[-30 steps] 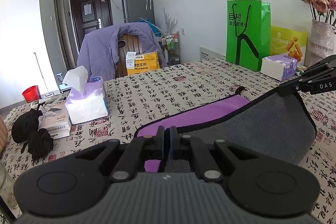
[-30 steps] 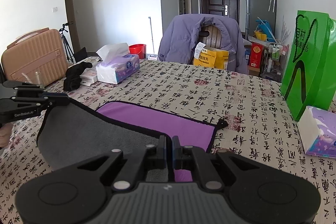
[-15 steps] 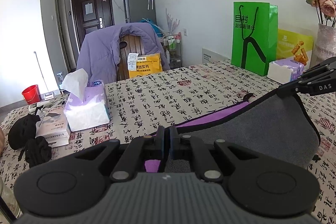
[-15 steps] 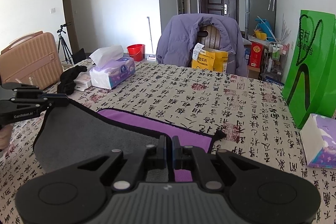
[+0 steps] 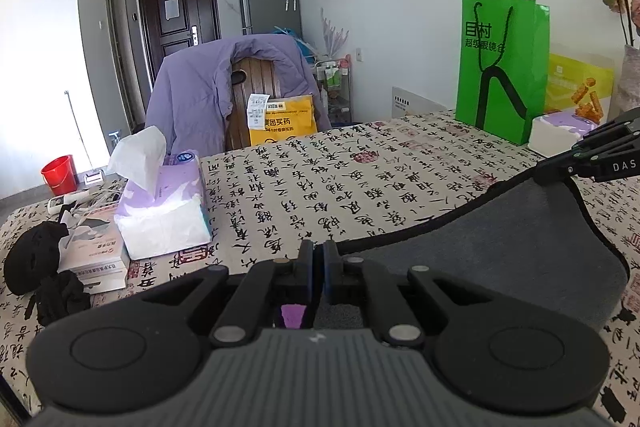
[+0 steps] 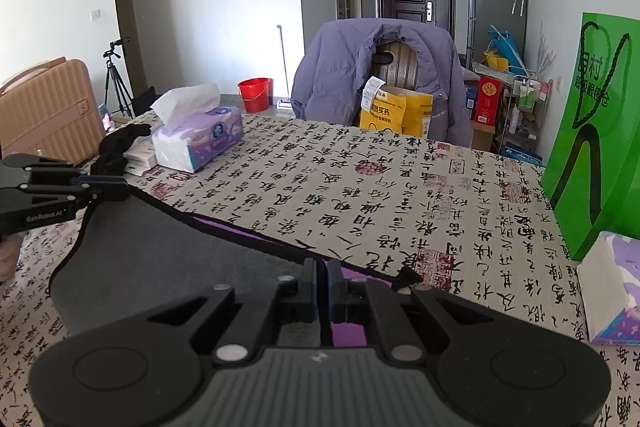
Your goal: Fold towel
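Note:
The towel is grey on one side and purple on the other, with black trim. It hangs stretched between my two grippers above the calligraphy tablecloth. My left gripper is shut on one towel corner. My right gripper is shut on the other corner. In the right wrist view the grey side faces me and a thin purple strip shows beyond the lifted edge. The right gripper shows at the right of the left wrist view, the left gripper at the left of the right wrist view.
A tissue box, a booklet stack and black cloth lie at the table's left. A green bag and a second tissue pack stand at the right. A chair with a purple jacket is behind the table.
Both grippers have carried the held towel edge forward over the table. The visible purple side has shrunk to a thin strip under the grey side.

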`<state>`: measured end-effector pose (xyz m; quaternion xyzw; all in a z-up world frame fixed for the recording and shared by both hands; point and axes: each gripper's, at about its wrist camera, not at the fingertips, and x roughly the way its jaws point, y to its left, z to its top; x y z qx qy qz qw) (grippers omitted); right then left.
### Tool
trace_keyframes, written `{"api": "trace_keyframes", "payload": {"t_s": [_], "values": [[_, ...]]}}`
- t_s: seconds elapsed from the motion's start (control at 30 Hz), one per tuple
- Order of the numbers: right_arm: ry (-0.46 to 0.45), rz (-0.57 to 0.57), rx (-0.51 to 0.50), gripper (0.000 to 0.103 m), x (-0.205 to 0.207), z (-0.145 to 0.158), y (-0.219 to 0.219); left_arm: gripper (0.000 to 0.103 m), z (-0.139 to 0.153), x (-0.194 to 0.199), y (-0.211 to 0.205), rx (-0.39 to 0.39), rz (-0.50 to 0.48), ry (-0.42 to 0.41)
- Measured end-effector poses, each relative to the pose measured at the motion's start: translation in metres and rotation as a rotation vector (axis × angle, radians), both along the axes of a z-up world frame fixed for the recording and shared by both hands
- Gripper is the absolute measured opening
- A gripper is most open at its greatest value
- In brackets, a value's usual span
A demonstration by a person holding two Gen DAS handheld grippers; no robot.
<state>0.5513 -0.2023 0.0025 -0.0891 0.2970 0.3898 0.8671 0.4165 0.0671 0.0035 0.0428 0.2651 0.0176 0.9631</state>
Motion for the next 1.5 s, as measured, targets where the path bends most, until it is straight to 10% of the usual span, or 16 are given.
{"api": "trace_keyframes", "payload": {"t_s": [1.2, 1.33, 1.4, 1.5], "values": [[0.049, -0.006, 0.042, 0.008, 0.057, -0.057, 0.006, 0.007, -0.045, 0.055, 0.027, -0.039, -0.004, 0.042], [0.037, -0.032, 0.042, 0.031, 0.054, -0.054, 0.002, 0.018, -0.044, 0.053, 0.029, -0.046, 0.003, 0.049], [0.034, -0.037, 0.057, 0.063, 0.053, -0.051, -0.001, 0.061, -0.042, 0.049, 0.032, -0.061, 0.01, 0.035], [0.026, -0.034, 0.07, 0.098, 0.051, -0.047, -0.004, 0.088, -0.035, 0.041, 0.035, -0.084, -0.002, -0.016]]}}
